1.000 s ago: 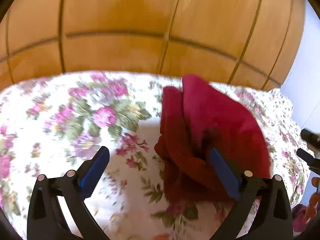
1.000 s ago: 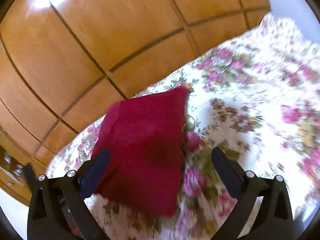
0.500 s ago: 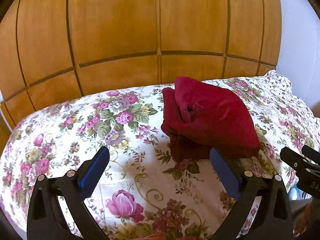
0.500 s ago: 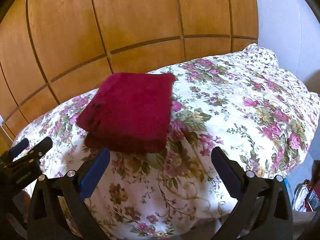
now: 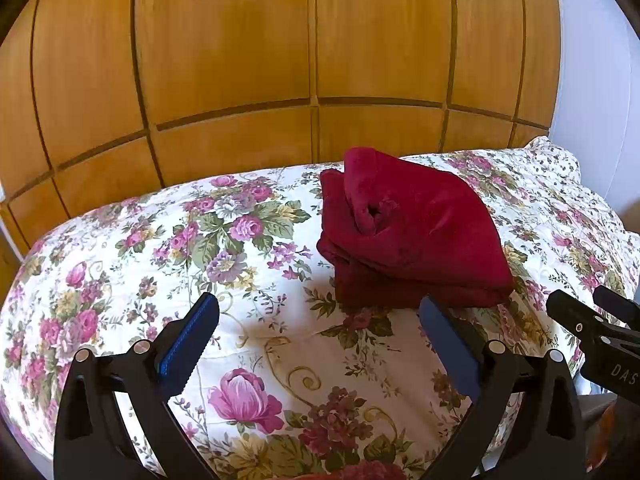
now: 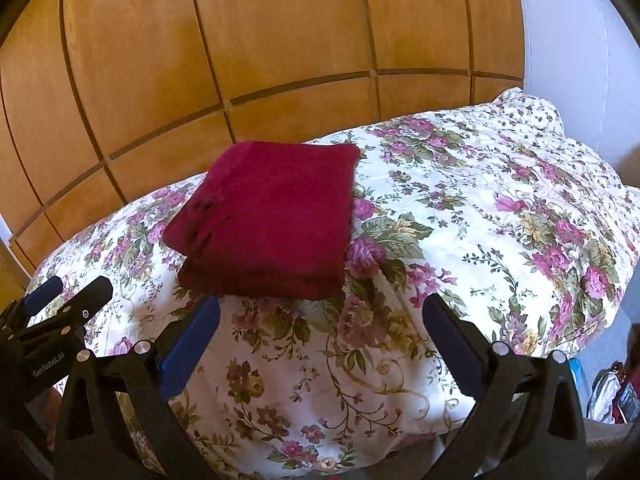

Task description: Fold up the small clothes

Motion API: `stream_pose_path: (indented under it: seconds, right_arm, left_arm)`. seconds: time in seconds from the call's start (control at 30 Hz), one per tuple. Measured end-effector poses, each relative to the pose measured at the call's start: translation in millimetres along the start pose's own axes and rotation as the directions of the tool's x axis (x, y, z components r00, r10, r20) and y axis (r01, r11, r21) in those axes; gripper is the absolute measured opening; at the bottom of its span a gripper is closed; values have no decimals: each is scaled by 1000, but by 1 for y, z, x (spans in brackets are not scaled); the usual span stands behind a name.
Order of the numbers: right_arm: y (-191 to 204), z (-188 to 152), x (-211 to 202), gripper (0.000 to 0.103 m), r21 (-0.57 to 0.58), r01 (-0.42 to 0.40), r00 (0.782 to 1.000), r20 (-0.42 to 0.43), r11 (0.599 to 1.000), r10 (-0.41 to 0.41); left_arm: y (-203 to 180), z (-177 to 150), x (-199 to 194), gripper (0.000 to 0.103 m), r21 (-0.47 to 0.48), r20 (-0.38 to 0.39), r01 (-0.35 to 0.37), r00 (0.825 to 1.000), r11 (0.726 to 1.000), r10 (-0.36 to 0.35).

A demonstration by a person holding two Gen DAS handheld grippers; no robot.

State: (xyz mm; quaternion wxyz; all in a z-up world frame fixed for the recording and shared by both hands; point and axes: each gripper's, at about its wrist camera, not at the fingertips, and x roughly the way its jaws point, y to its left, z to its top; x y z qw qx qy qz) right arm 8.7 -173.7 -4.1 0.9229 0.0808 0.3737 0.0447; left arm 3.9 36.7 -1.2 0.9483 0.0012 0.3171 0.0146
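While both tools hang above the near edge of the bed (image 5: pixel 120 248), the folded red cloth (image 5: pixel 408 240) lies flat on the flowery cover, out in front of them and touching neither.

From the left tool (image 5: pixel 320 312), the red cloth sits ahead and a bit to the right, just past the tip of its right finger. The two blue fingers are spread wide apart. Nothing is held between them; only the flowery cover shows in the gap. A small bump with a dark hole shows on top of the cloth in this view.

From the right tool (image 6: pixel 320 312), the red cloth (image 6: pixel 272 224) sits ahead and a bit to the left, just past the tip of its left finger. Its blue fingers are spread wide too, and they hold nothing.

Each tool can see the other one at its side. The right tool (image 5: pixel 596 324) pokes in at the right edge of the left view. The left tool (image 6: pixel 60 308) pokes in at the left edge of the right view.

Behind the bed stands a wall of wooden panels (image 6: pixel 280 24).
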Motion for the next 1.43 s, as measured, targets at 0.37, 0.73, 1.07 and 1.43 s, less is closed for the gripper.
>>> stream_pose_path:
  seconds: [0.37, 0.73, 1.07, 1.43]
  right_arm:
    - [1, -1, 1, 101, -4, -11, 1000, -8, 1000, 11]
    - [2, -1, 1, 101, -10, -17, 1000, -17, 1000, 17]
    - [2, 1, 7, 101, 1, -19, 999, -50, 1000, 19]
    - [-102, 91, 151, 101, 20, 269, 924, -286, 963, -252]
  left_arm:
    - [1, -2, 1, 99, -6, -5, -8, 1000, 1000, 8]
    - [1, -3, 3, 99, -5, -27, 6, 1000, 1000, -6]
    - [5, -6, 9, 99, -34, -38, -13, 999, 999, 12]
    - [80, 7, 77, 99, -138, -94, -229, 972, 964, 217]
